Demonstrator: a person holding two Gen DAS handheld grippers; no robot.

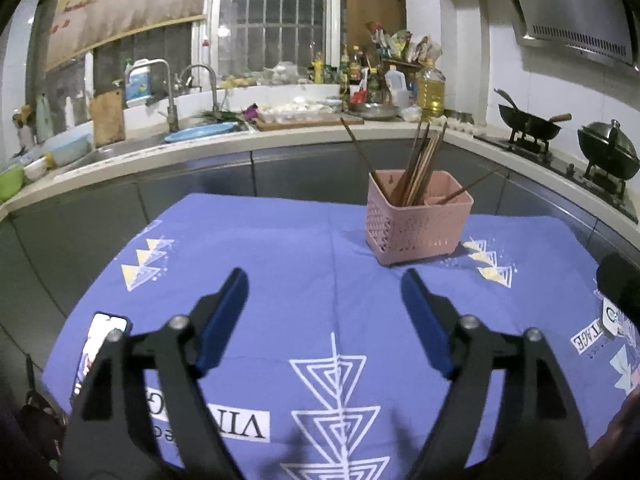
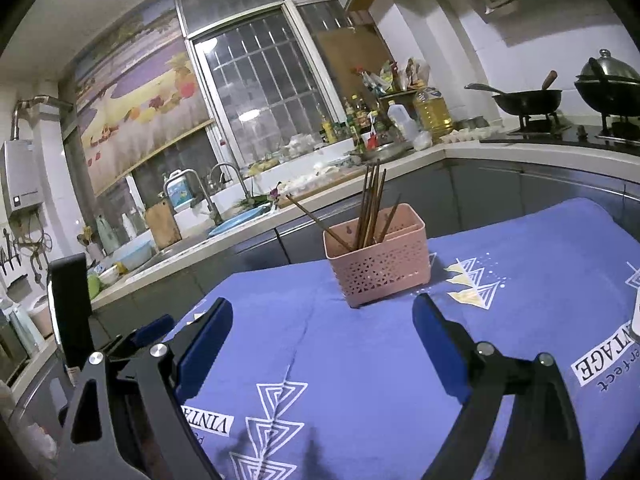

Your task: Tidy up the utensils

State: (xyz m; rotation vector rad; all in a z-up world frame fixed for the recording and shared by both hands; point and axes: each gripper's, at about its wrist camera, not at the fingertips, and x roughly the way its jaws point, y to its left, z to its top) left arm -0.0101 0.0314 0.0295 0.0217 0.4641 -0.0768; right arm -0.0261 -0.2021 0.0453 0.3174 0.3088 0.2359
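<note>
A pink perforated utensil basket stands upright on the blue patterned tablecloth, far and slightly right of centre. Several brown chopsticks stand in it, leaning in different directions. It also shows in the right wrist view with its chopsticks. My left gripper is open and empty, held above the cloth short of the basket. My right gripper is open and empty, also short of the basket. The left gripper's body shows at the left of the right wrist view.
A phone lies on the cloth near the left edge. A white object lies at the right edge. Behind the table runs a kitchen counter with a sink, bottles and a wok on the stove.
</note>
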